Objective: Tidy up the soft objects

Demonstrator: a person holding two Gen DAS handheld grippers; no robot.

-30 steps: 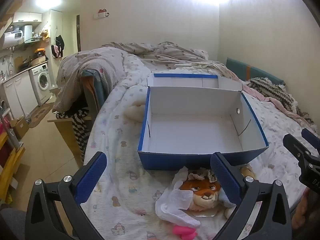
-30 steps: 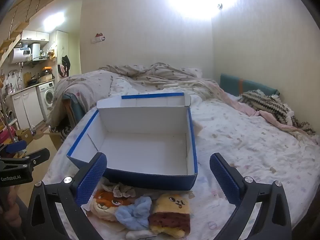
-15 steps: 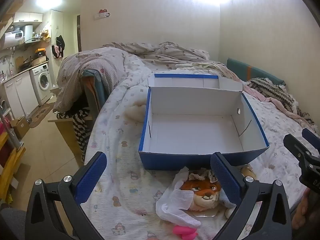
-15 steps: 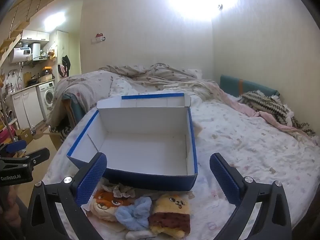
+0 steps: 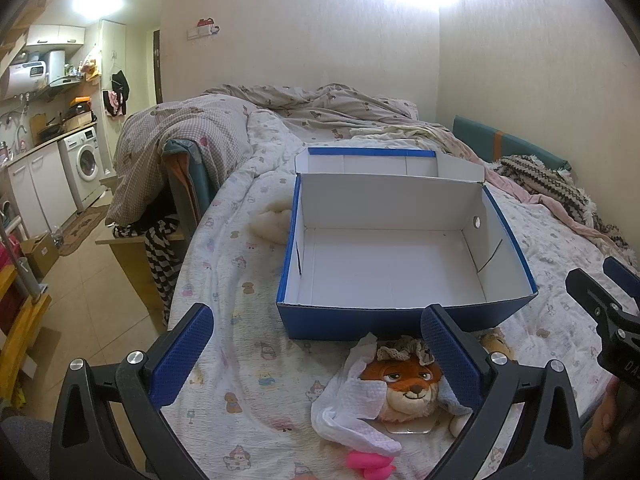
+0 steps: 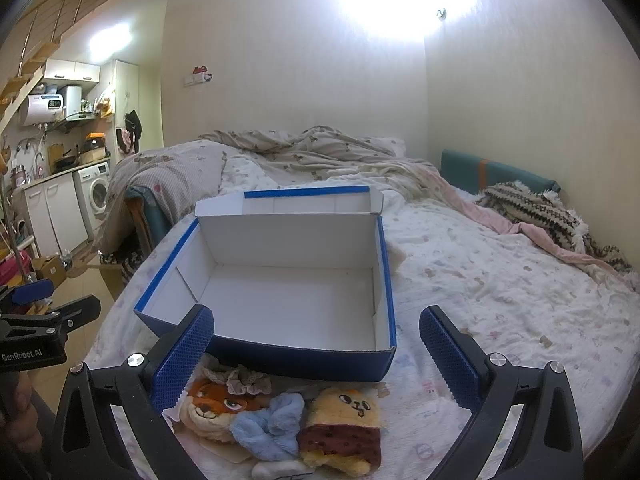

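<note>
On the patterned bedsheet (image 6: 500, 280), just in front of the blue box (image 6: 304, 364) with its bare white inside, lie an orange fox plush (image 6: 212, 404), a fluffy pale-blue piece (image 6: 272, 428) and a tan bear plush (image 6: 344, 420), bunched side by side. Left gripper (image 5: 316, 356) and right gripper (image 6: 316, 356) hover over them, fingers spread wide, holding nothing.

The fox plush (image 5: 408, 386) is half buried: a white tissue (image 5: 356, 404) covers its left cheek, and the left gripper's finger (image 5: 450, 360) crosses its ear at 2 o'clock. Below it, a pink thing (image 5: 366, 465) is cut off by the bottom edge, too little showing to name. In the right wrist view, the yellow plush (image 6: 340, 428) hides its lower half behind a brown spotted cloth, and the blue fluffy piece (image 6: 268, 428) overlaps the fox. A cream fluffy lump (image 5: 272, 224) at 9 o'clock of the box (image 5: 400, 320) is partly behind its wall.
</note>
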